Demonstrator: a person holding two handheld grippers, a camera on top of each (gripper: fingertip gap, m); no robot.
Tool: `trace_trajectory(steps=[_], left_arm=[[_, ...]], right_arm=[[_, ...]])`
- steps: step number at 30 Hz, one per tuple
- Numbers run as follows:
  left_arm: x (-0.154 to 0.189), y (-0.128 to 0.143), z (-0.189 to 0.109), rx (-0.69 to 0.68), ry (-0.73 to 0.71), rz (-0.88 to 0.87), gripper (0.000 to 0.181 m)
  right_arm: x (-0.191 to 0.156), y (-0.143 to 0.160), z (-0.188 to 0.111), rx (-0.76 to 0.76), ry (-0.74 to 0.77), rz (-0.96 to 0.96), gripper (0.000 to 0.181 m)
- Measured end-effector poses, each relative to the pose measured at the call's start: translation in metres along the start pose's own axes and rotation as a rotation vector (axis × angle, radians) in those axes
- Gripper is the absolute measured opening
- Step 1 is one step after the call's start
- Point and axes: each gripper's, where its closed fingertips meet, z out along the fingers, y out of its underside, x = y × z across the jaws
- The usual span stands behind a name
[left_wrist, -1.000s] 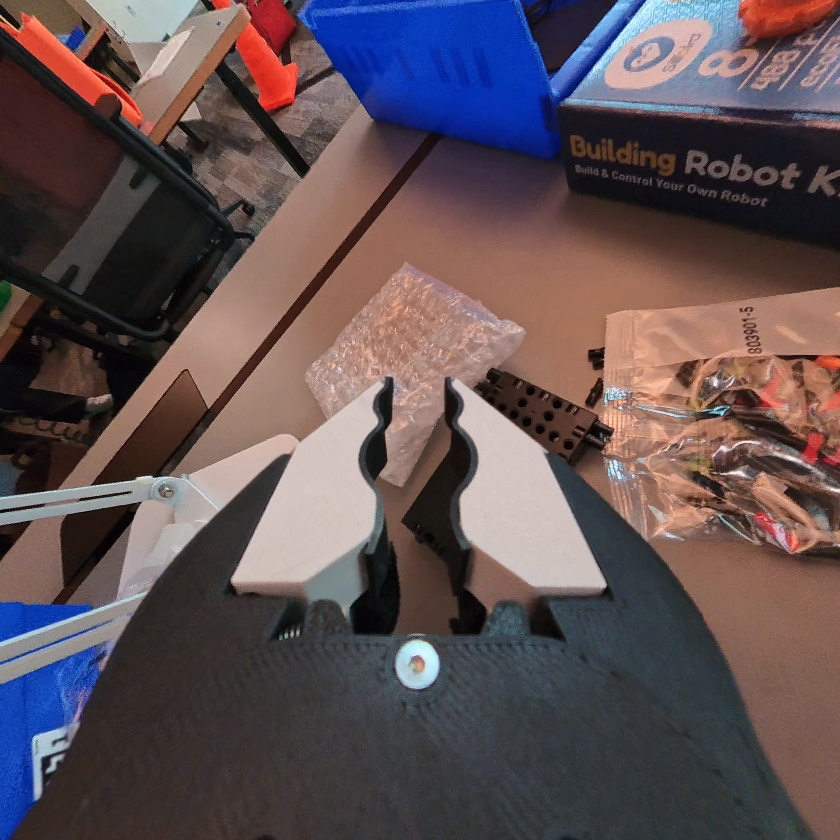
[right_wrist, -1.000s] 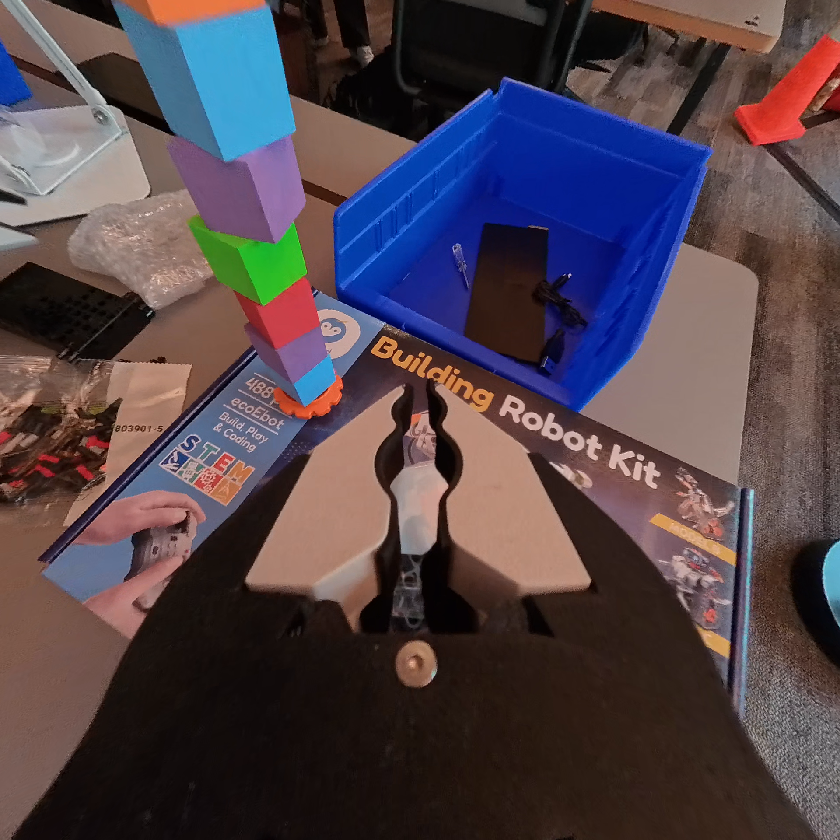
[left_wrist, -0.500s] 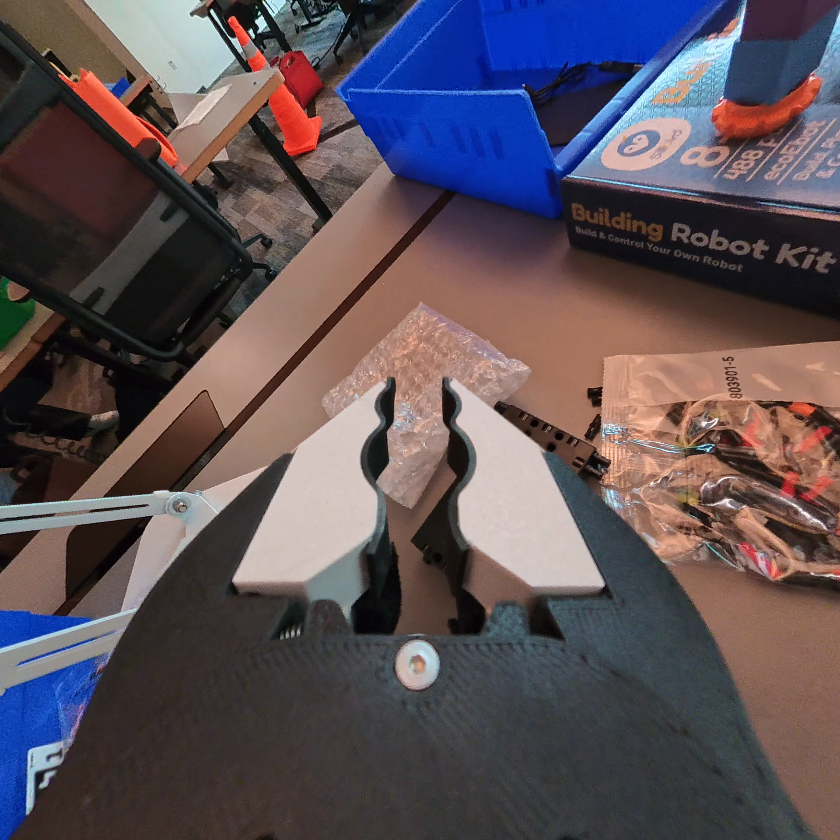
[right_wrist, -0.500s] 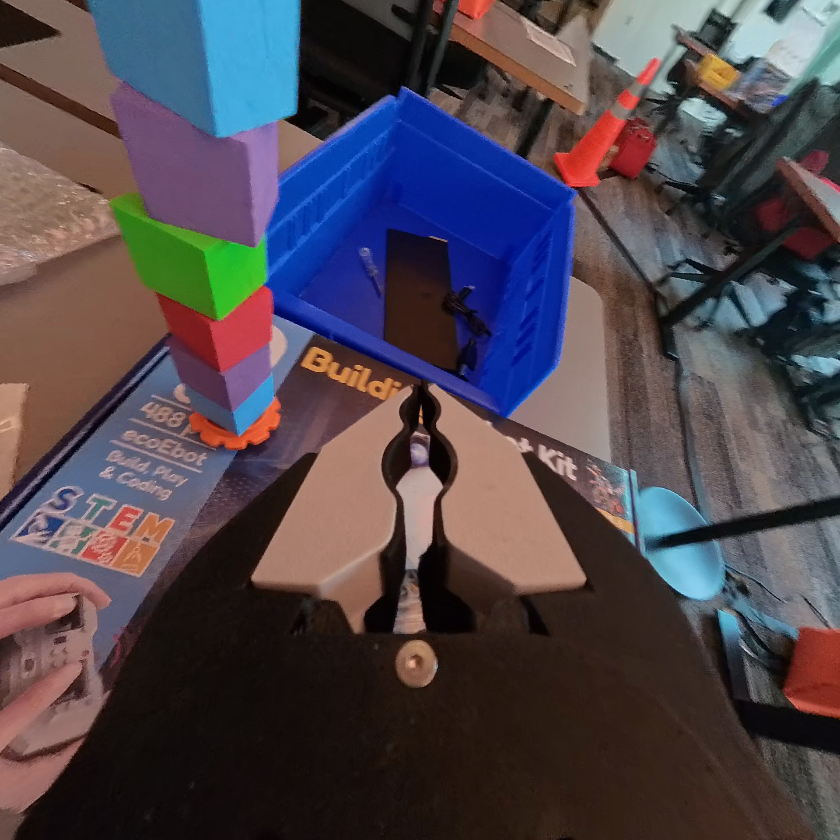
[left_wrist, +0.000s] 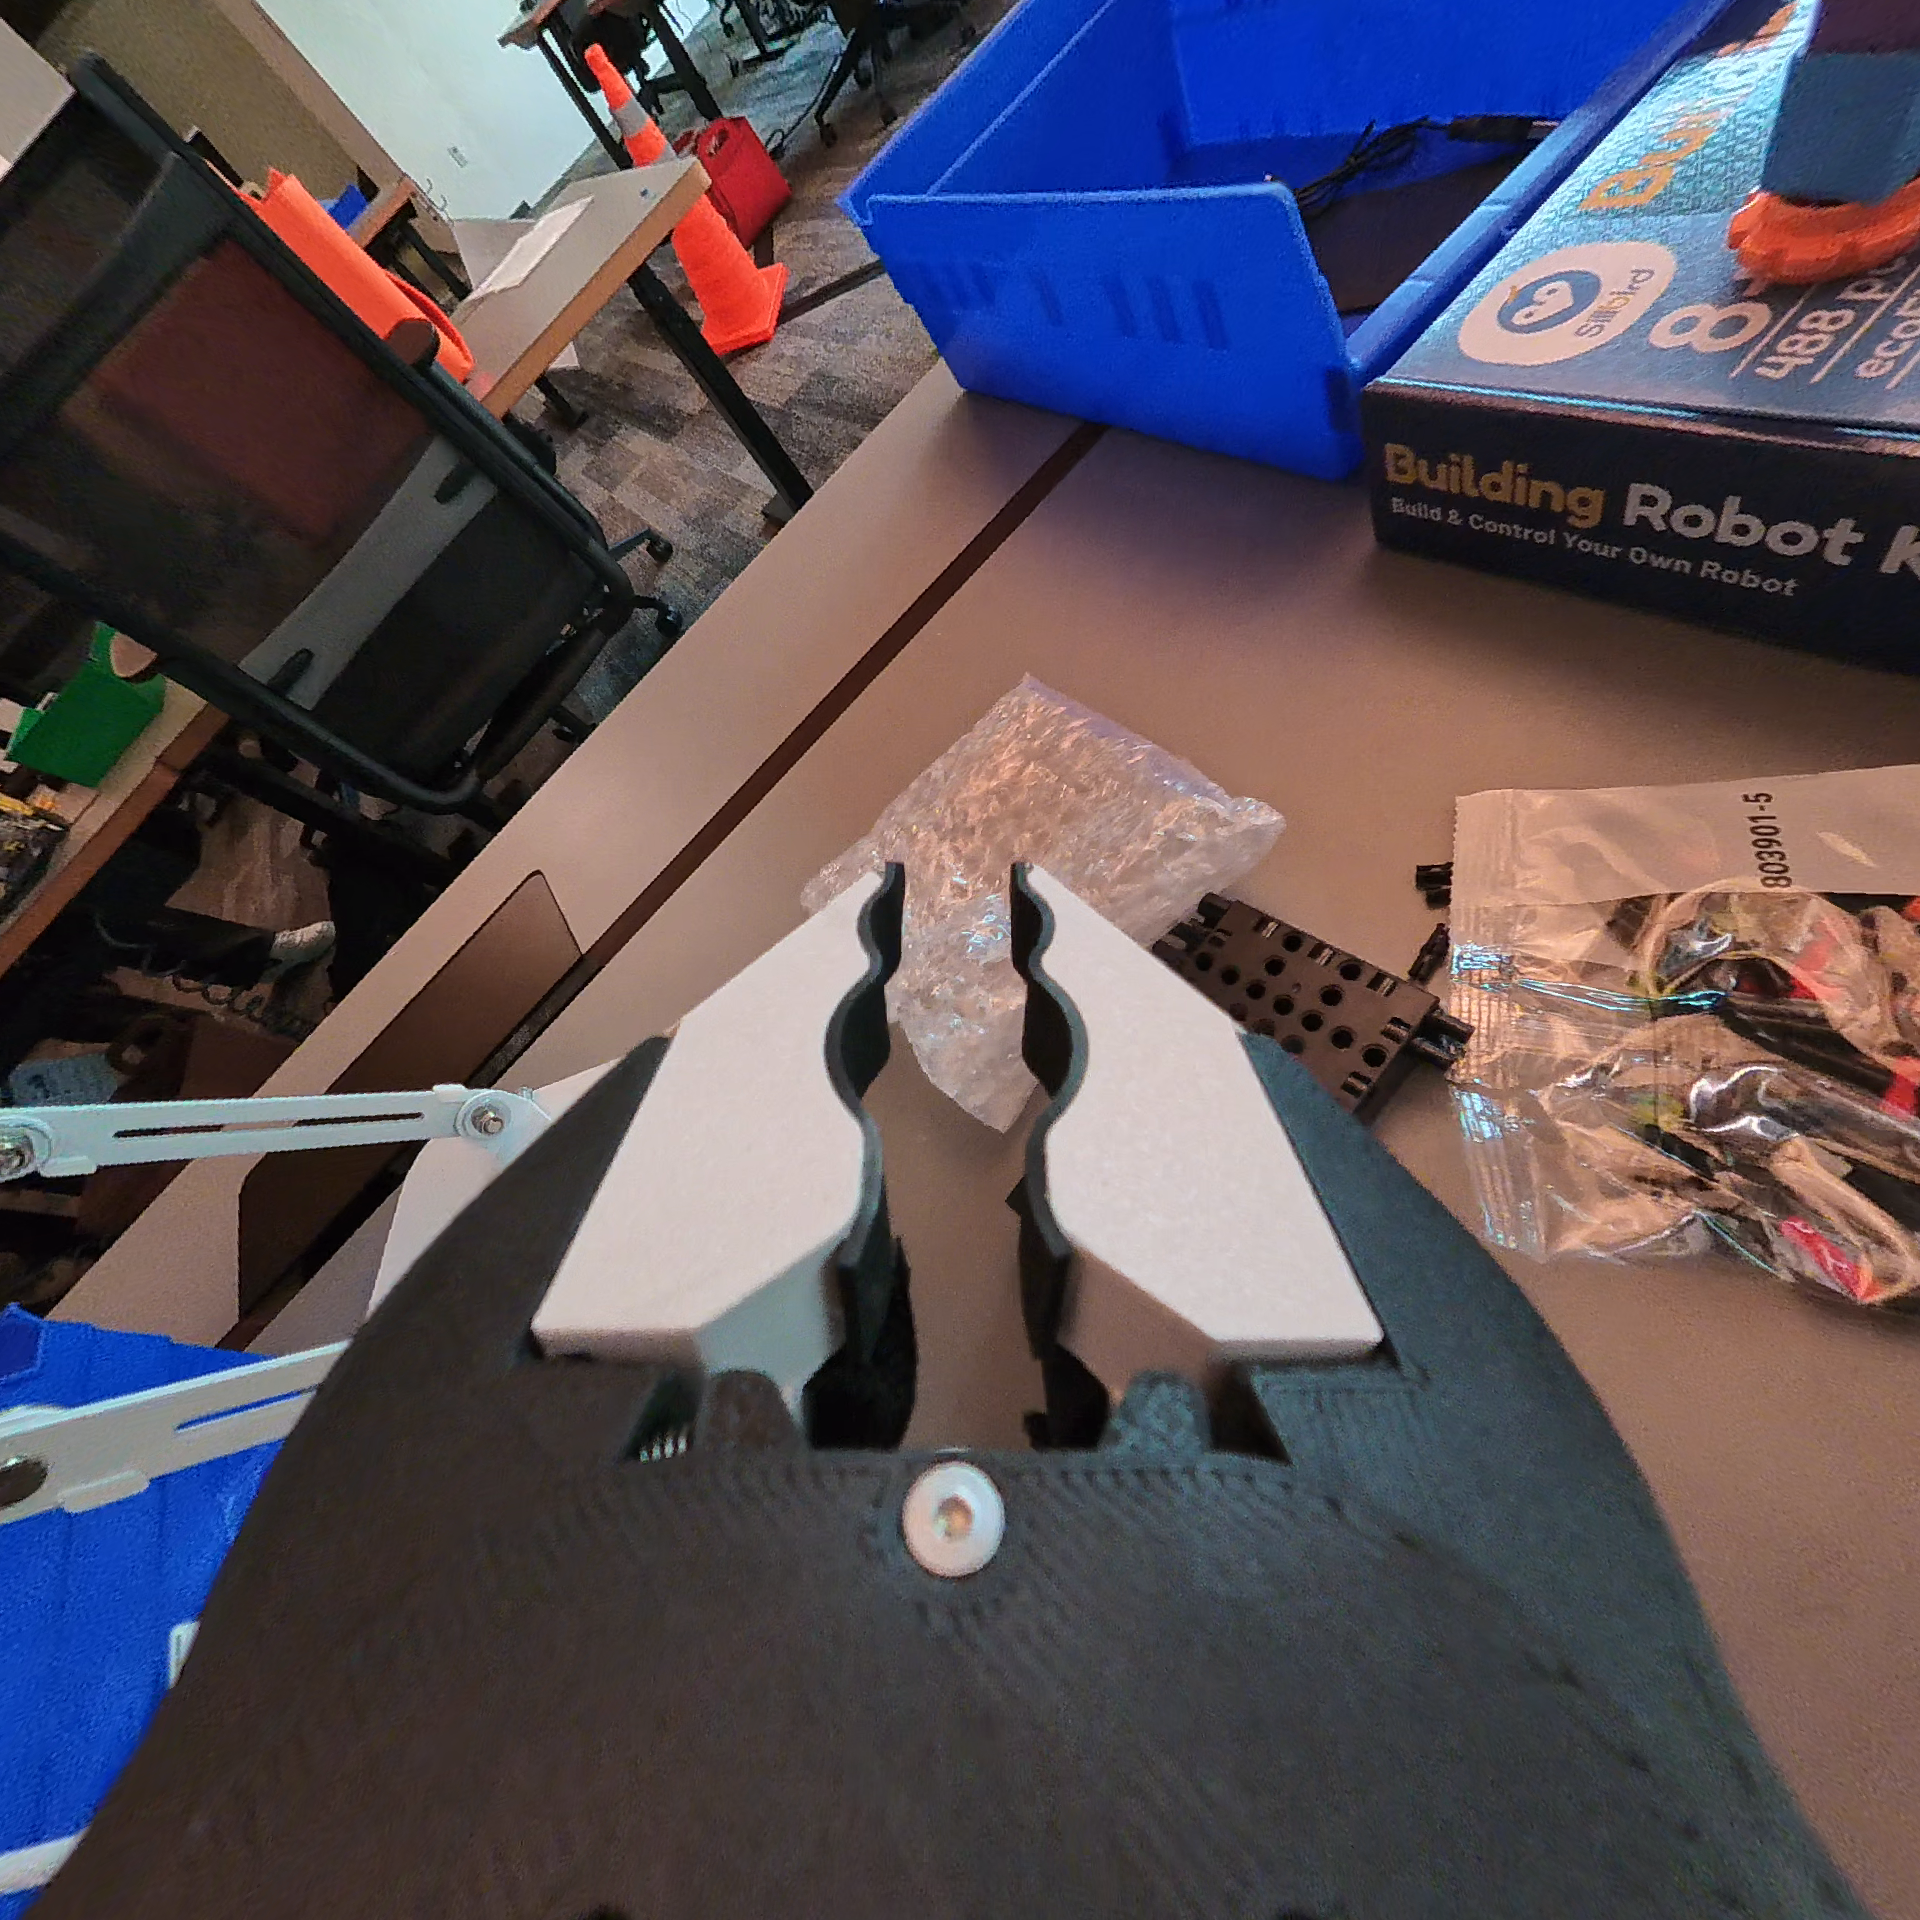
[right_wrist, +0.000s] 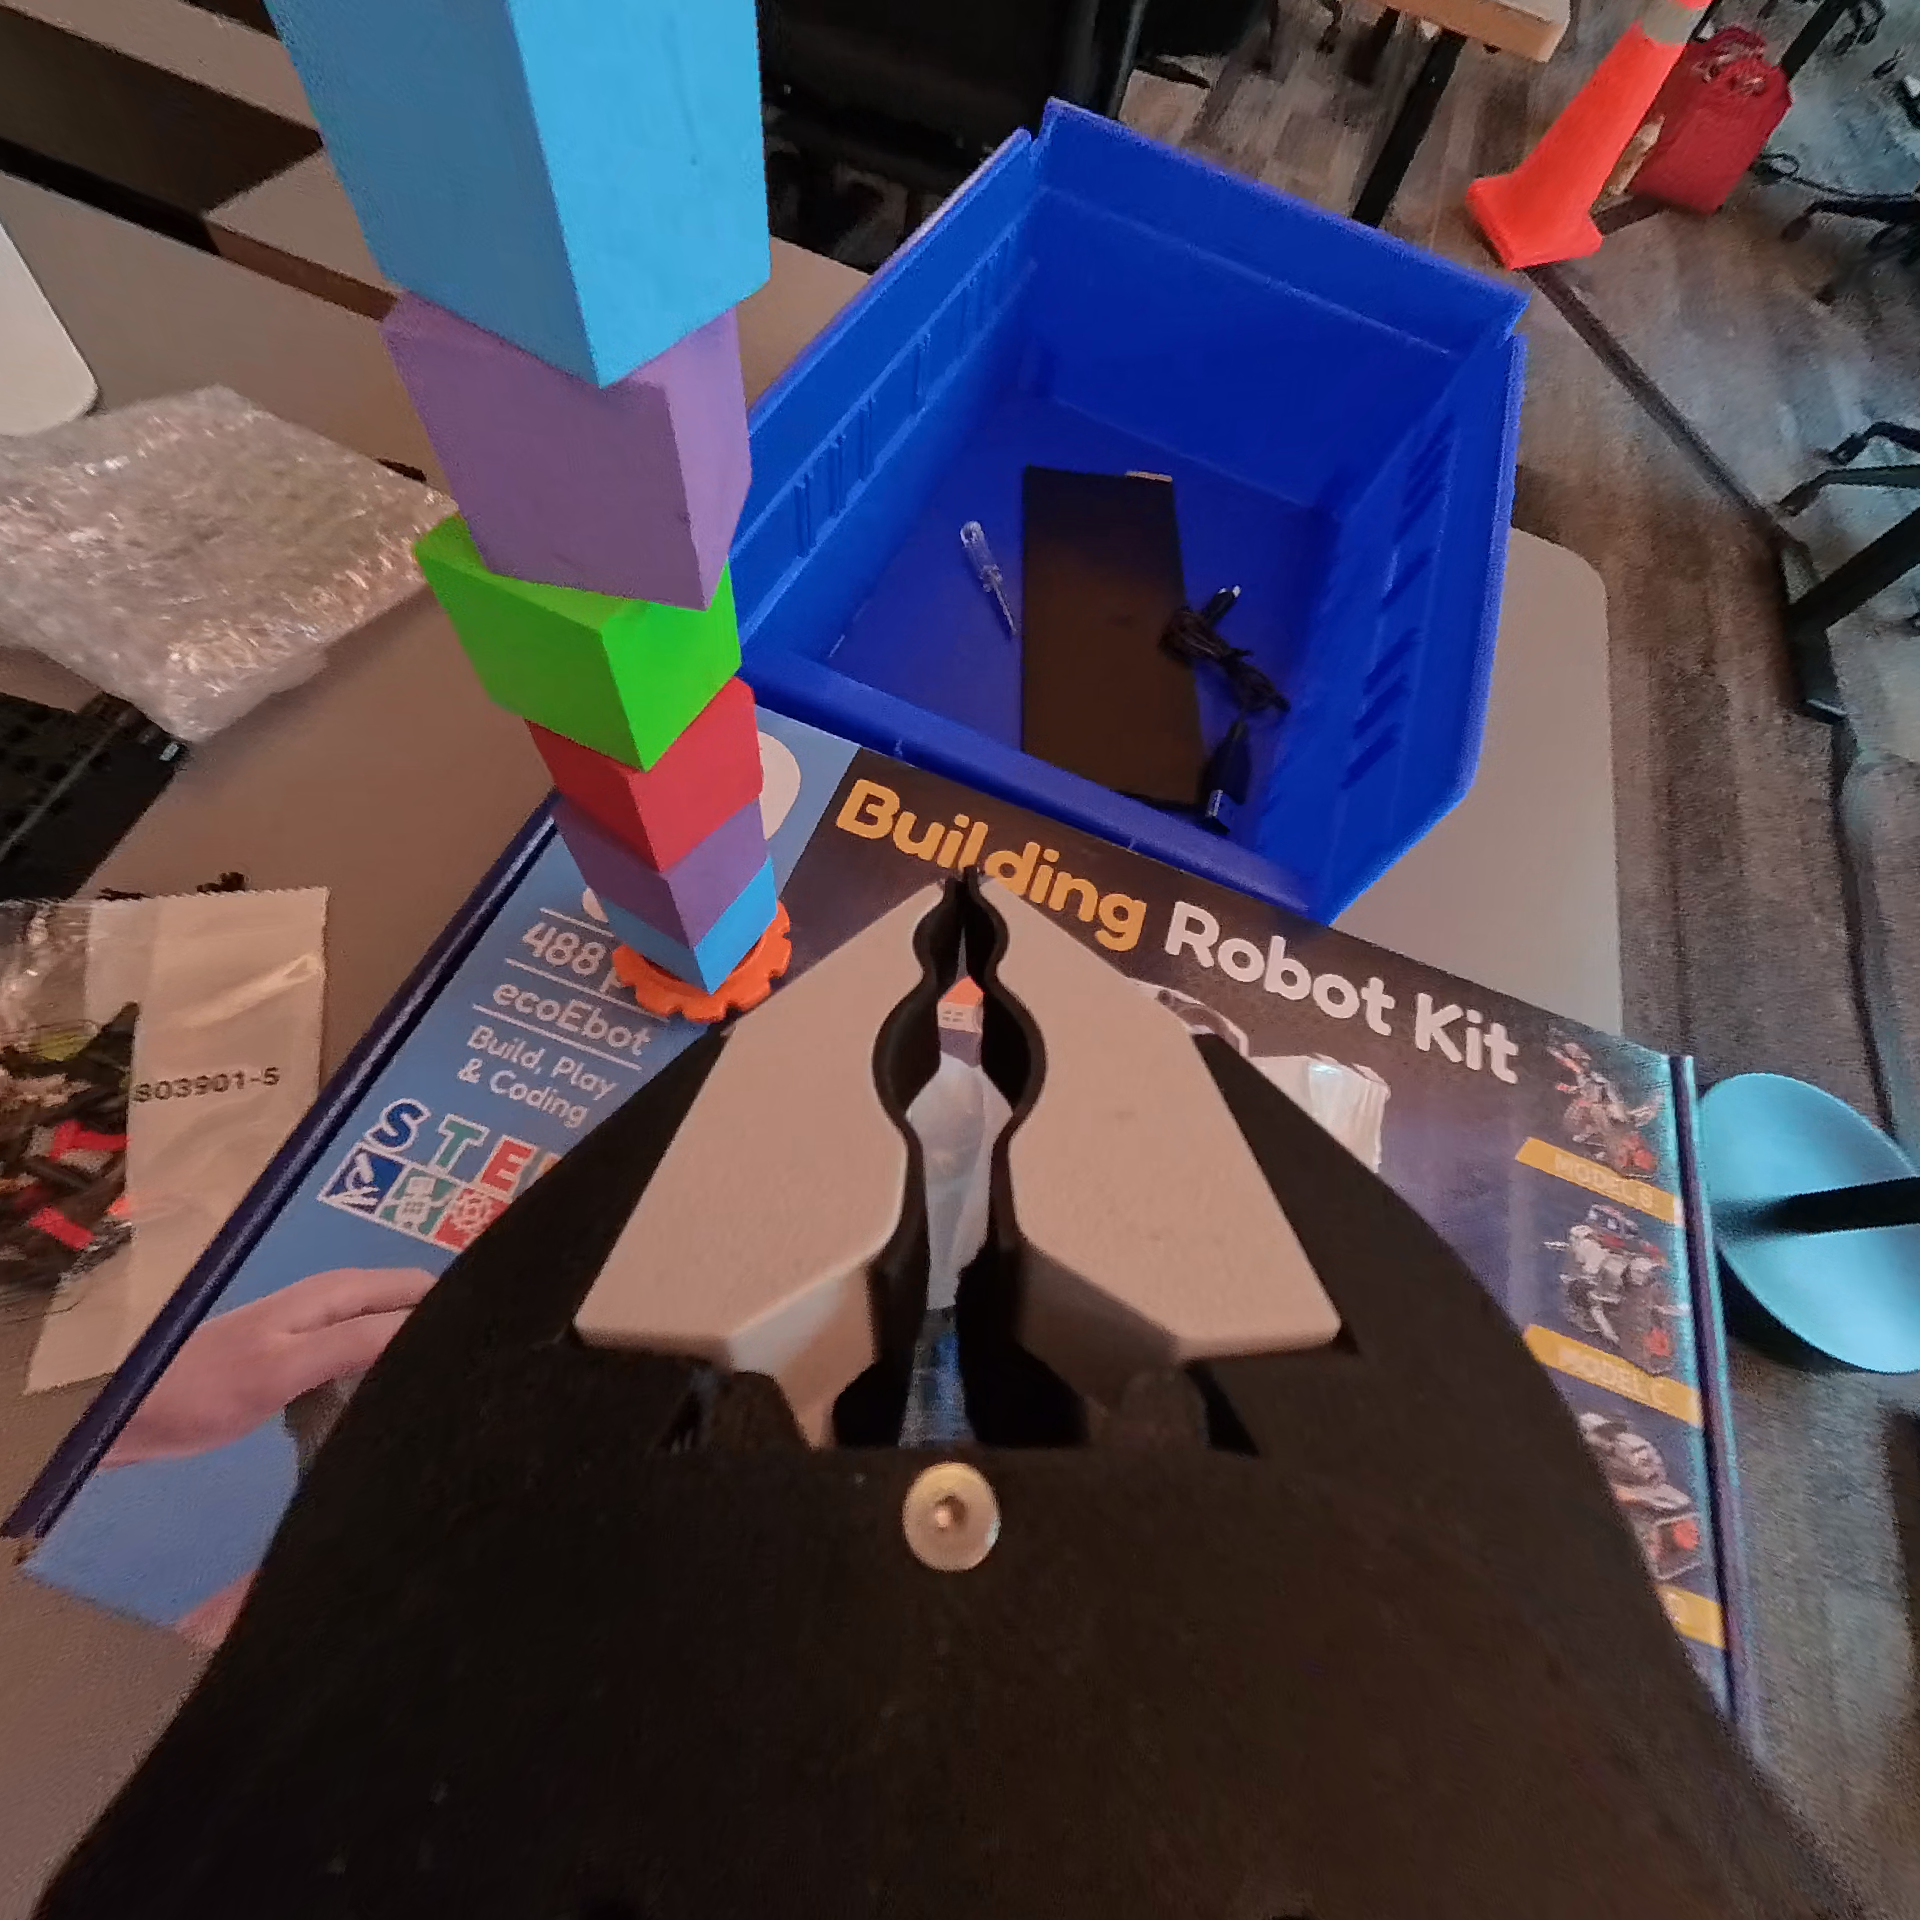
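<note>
Right gripper (right_wrist: 961, 894) newly nearer block tower (right_wrist: 613, 582), fingertips together, empty; left gripper (left_wrist: 956, 883) parted, empty.

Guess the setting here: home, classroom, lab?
Most likely a lab or makerspace, not a home. Rows of work tables and traffic cones stand on the carpeted floor behind; a blue parts bin and a robot kit box sit on this table.
</note>
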Motion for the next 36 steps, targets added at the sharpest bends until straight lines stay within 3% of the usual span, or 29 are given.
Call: trace_trajectory(steps=[4, 11, 20, 36], left_arm=[[-0.003, 0.010, 0.007, -0.026, 0.000, -0.011, 0.019], [-0.003, 0.019, 0.016, -0.047, 0.010, -0.027, 0.018], [-0.005, 0.019, 0.015, -0.041, 0.014, -0.044, 0.018], [-0.027, 0.027, 0.003, -0.034, -0.019, -0.109, 0.017]], right_arm=[[0.004, 0.004, 0.008, -0.076, -0.012, -0.007, 0.000], [0.004, 0.004, 0.028, -0.204, -0.162, 0.119, 0.000], [-0.019, 0.009, 0.041, -0.303, -0.295, 0.165, 0.000], [-0.062, -0.006, 0.018, -0.298, -0.279, 0.017, 0.000]])
